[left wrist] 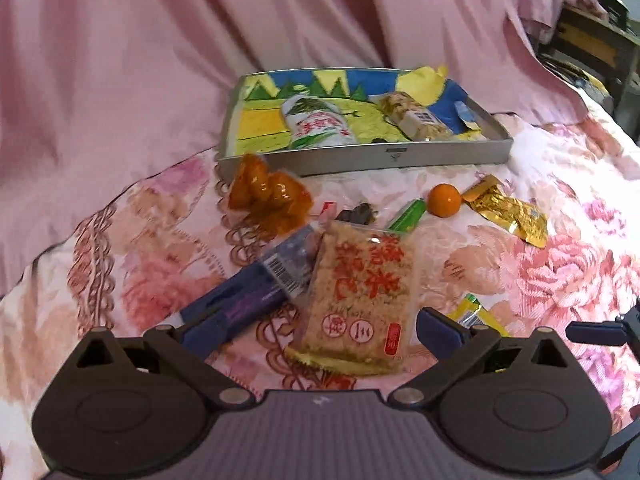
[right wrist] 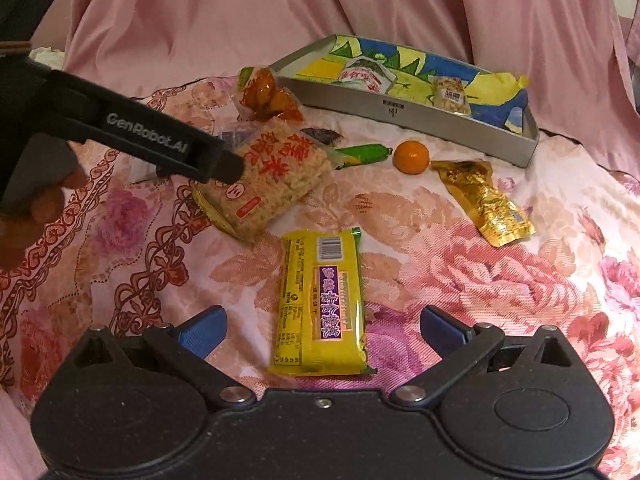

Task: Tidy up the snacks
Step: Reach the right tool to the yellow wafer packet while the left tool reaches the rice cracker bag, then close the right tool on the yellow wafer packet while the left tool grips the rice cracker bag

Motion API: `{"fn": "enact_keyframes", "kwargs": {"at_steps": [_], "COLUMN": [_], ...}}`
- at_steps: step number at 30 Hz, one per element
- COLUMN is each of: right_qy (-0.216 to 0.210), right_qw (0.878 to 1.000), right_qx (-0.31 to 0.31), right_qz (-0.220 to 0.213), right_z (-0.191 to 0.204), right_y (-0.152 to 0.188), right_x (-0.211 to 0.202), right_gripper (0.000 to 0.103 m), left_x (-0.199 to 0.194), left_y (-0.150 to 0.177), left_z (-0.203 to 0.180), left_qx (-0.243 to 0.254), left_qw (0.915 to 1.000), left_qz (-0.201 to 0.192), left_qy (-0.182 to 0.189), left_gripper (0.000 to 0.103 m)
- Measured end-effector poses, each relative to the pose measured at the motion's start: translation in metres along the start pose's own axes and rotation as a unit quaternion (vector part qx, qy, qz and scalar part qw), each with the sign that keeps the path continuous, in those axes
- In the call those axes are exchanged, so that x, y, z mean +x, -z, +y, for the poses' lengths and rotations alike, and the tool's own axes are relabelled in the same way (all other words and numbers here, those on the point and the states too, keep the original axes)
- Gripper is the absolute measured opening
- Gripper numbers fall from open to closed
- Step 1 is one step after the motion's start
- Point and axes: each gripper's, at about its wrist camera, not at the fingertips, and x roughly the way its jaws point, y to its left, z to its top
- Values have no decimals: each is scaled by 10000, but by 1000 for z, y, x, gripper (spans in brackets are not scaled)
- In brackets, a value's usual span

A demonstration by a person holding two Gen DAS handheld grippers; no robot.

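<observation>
Spread wide underneath: pink floral bedspread (right wrist: 460,280), with plain pink draped cloth (left wrist: 160,60) behind

Toward the bedspread's far edge: shallow grey metal tray (left wrist: 400,158) lined with a blue, yellow and green picture, holding a white-and-green snack packet (left wrist: 316,126) and a clear-wrapped nut bar (left wrist: 416,116)

Nearer, mid-bedspread: clear-wrapped puffed rice cake with red characters (left wrist: 360,296), lying between the parted fingers of the left gripper (left wrist: 320,328), overlapping a dark blue packet (left wrist: 248,296)

Right of it: yellow rectangular biscuit pack (right wrist: 322,304), flat, between the spread-apart fingers of the right gripper (right wrist: 322,332), untouched

Just before the tray's near wall: orange glossy pouch (left wrist: 266,192), crumpled gold foil pouch (left wrist: 504,208), green stick packet (left wrist: 408,214), small round orange fruit (left wrist: 444,199)
</observation>
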Motion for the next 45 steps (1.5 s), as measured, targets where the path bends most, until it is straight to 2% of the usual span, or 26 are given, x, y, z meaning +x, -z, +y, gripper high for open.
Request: {"fn": "enact_keyframes", "kwargs": {"at_steps": [4, 12, 18, 21, 22, 24, 31, 38, 45], "right_qy": [14, -63, -80, -79, -69, -65, 17, 108, 135], "right_qw": [10000, 9999, 9998, 9997, 9996, 9996, 9997, 9997, 9998], "right_qx": [-37, 149, 196, 209, 225, 271, 242, 228, 156], "right_qz": [-10, 42, 58, 128, 125, 101, 46, -30, 20], "right_z": [1, -3, -2, -3, -3, -3, -2, -2, -1], "right_y": [1, 2, 4, 6, 7, 7, 9, 9, 10], "right_x": [2, 7, 10, 15, 15, 15, 16, 13, 18], "right_gripper": [100, 91, 84, 79, 77, 74, 53, 51, 55], "left_x": [11, 25, 41, 45, 48, 52, 46, 40, 42], "left_y": [2, 0, 2, 0, 0, 1, 3, 5, 7], "left_z": [-4, -9, -22, -23, -23, -22, -23, -25, -29], "left_qx": [172, 216, 504, 469, 430, 360, 352, 237, 389], "left_qw": [9998, 9991, 9985, 9986, 9985, 9979, 9977, 9965, 9964], "left_qz": [71, 67, 165, 224, 346, 533, 574, 800, 756], "left_qy": [21, 369, 96, 114, 60, 15, 31, 38, -26], "left_gripper": [103, 103, 102, 95, 89, 84, 77, 77, 78]}}
